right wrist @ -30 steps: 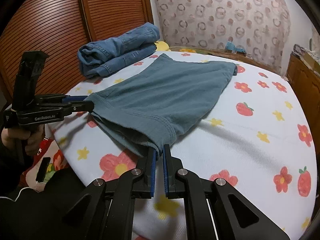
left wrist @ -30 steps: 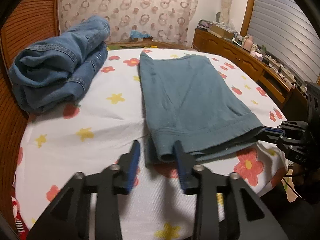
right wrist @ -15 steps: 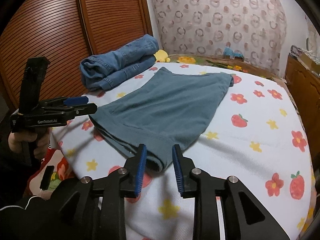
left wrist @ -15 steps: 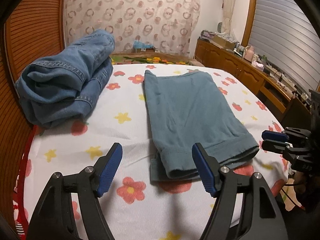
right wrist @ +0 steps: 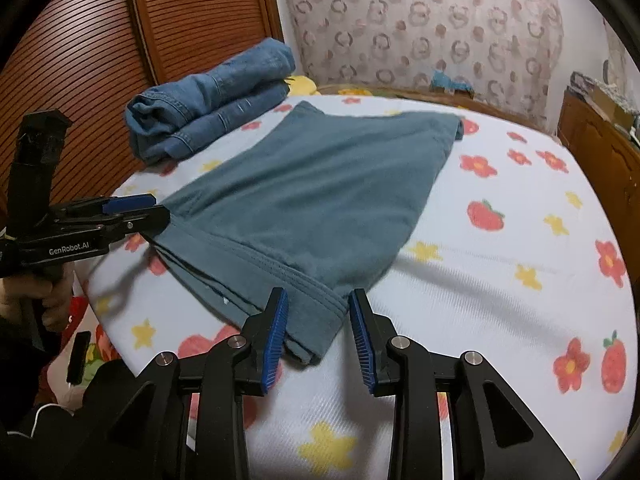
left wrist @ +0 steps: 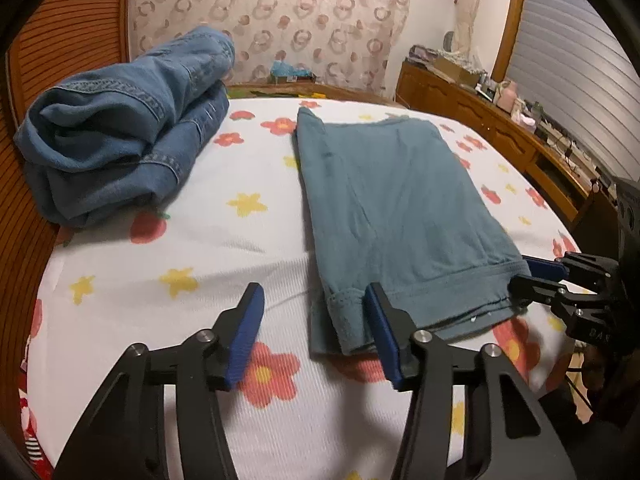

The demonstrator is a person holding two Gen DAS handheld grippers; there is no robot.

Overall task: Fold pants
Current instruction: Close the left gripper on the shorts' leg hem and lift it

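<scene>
Teal pants (left wrist: pixel 392 200) lie folded flat on the floral sheet, hem end nearest me; they also show in the right wrist view (right wrist: pixel 320 196). My left gripper (left wrist: pixel 312 320) is open, its jaws straddling the near left hem corner, right finger against the cloth. In the right wrist view it (right wrist: pixel 160 210) sits at the left hem corner. My right gripper (right wrist: pixel 318 324) is open, its jaws on either side of the near right hem corner. In the left wrist view it (left wrist: pixel 528 272) sits at the right hem corner.
A pile of folded blue jeans (left wrist: pixel 120 152) lies at the back left of the bed, against the slatted wooden doors (right wrist: pixel 80 60). A wooden dresser (left wrist: pixel 500 132) with small items runs along the right. The bed edge (left wrist: pixel 44 280) is close below the grippers.
A second ago the right gripper was shut on the hem, lifting it; both opened and pulled back. Now both open grippers have moved forward again around the hem corners, the pants lying flat.
</scene>
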